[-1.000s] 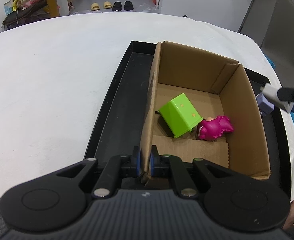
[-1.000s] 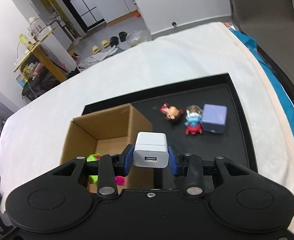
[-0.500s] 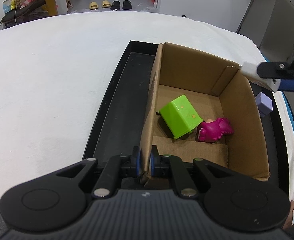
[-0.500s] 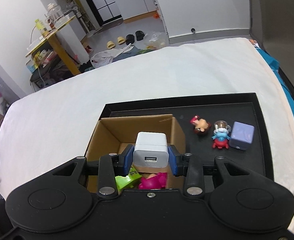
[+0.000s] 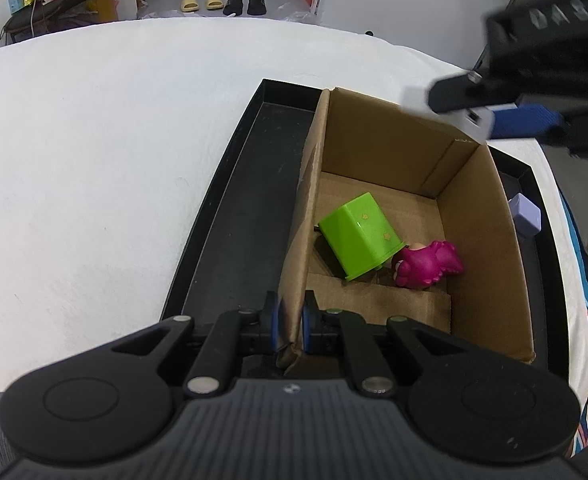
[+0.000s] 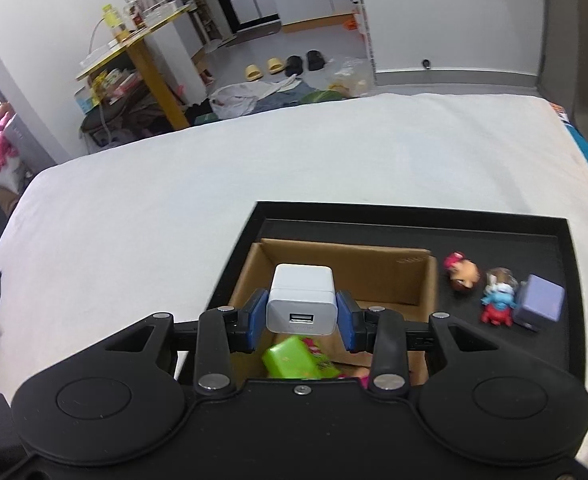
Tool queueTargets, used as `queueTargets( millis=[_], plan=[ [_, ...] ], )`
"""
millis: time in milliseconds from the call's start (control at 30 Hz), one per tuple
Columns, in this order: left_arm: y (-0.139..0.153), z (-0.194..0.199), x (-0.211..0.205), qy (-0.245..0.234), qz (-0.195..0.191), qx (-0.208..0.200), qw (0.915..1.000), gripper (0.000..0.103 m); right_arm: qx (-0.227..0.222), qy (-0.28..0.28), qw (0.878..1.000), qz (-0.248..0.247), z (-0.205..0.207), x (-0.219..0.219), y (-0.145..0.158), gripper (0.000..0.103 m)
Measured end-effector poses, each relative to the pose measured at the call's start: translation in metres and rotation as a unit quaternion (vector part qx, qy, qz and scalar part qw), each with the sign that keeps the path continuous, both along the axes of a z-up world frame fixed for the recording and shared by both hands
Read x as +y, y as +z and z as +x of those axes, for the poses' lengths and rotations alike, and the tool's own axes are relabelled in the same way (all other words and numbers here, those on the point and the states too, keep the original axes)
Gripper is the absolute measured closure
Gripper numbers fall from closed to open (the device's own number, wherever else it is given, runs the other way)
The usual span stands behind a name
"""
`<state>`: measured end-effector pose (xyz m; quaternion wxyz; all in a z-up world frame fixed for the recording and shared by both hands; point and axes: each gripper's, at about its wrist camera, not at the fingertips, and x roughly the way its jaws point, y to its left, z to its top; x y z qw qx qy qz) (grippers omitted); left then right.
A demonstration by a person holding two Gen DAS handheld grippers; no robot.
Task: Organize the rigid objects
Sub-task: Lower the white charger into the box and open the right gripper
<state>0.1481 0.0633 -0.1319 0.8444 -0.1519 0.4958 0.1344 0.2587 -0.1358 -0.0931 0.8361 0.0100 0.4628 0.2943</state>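
My left gripper point(image 5: 292, 330) is shut on the near end of the left wall of a cardboard box point(image 5: 481, 248), which stands in a black tray point(image 5: 234, 216). A green cup point(image 5: 357, 236) lies on its side in the box beside a magenta toy figure point(image 5: 427, 266). My right gripper point(image 6: 301, 318) is shut on a white USB charger point(image 6: 301, 300) and hangs over the box; in the left wrist view the charger point(image 5: 473, 118) shows above the box's far right corner. The green cup point(image 6: 294, 360) shows below the right gripper.
On the tray right of the box lie a red-hatted toy head point(image 6: 461, 272), a small blue and red figure point(image 6: 497, 298) and a lilac cube point(image 6: 539, 298). The tray sits on a white cloth-covered surface point(image 6: 214, 184). Beyond its far edge are a yellow table and slippers on the floor.
My right gripper with the charger has moved left, from beside the box to above it. The left gripper has kept its hold on the box wall.
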Motion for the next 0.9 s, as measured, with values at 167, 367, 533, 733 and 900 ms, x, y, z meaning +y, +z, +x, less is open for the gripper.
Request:
queueTargets(
  millis=[167,367,533,733,900],
  plan=[
    [0.000,0.001,0.000,0.002,-0.004,0.002,1.0000,0.093,0.009,-0.003,1.000,0.019,0.005,0.009,-0.002,0.061],
    [-0.001,0.001,0.001,0.005,-0.008,0.004,0.9999,0.093,0.030,-0.031,0.997,0.060,0.007,-0.015,0.000,0.051],
    [-0.002,-0.001,0.000,0.007,-0.008,0.000,0.9999,0.093,0.023,-0.041,0.997,0.054,-0.001,-0.031,0.003,0.046],
    [0.000,-0.003,0.001,0.007,-0.009,0.000,0.9999,0.093,0.017,-0.054,0.998,0.036,-0.007,-0.046,0.002,0.040],
    [0.001,-0.001,0.000,0.005,-0.003,0.002,1.0000,0.093,0.006,-0.062,0.998,0.030,-0.013,-0.056,0.002,0.034]
  ],
)
